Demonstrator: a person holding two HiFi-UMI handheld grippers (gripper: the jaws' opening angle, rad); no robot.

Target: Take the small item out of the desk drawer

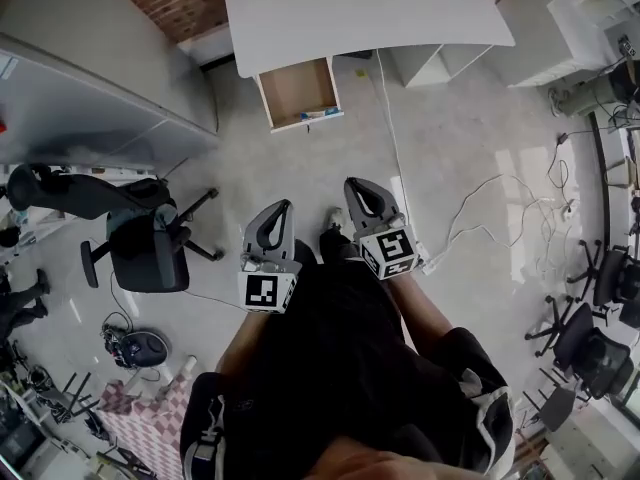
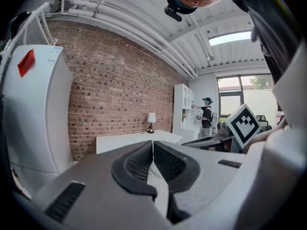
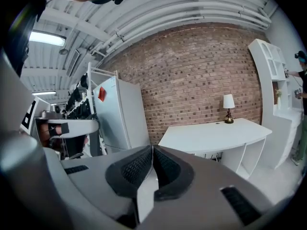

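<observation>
- The left gripper (image 1: pixel 284 206) and right gripper (image 1: pixel 352 184) are both clenched and empty (jaws pressed together), well short of the white counter (image 1: pixel 360 8).
- The small item (image 1: pixel 318 114) lies at the front edge of the open drawer (image 1: pixel 295 88).

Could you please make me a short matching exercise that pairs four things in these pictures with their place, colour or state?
Things:
1. drawer
2. lamp
3. office chair
4. left gripper

Descriptions:
A. jaws together, nothing between them
B. standing on the white desk
C. pulled open
D. black

Pairs: 1-C, 2-B, 3-D, 4-A.
</observation>
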